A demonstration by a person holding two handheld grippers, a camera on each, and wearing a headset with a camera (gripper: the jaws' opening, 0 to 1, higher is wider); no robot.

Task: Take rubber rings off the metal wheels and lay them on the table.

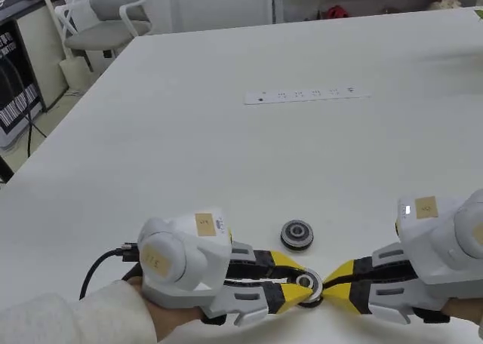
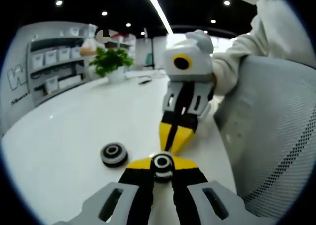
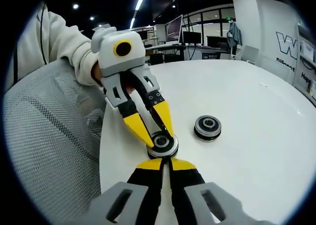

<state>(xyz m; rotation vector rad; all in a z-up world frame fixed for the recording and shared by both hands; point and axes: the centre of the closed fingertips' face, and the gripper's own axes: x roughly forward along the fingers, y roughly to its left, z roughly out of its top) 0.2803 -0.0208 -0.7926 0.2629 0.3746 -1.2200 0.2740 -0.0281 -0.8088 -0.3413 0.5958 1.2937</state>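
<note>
While clamped at the near edge of the bench (image 1: 226, 155), not yet stripped: wheel (image 3: 163, 142), rubber ring (image 3: 174, 147) on it, held between jaws of left hand-held gripper (image 3: 162, 137). Right hand-held gripper (image 3: 164, 162): narrow, tips against same wheel's rim; ring pinched or not, cannot tell. Second wheel (image 1: 296, 234): just beside, flat, ring on, untouched. Progress judged early: both rings on their wheels, removal and laying down left.
</note>
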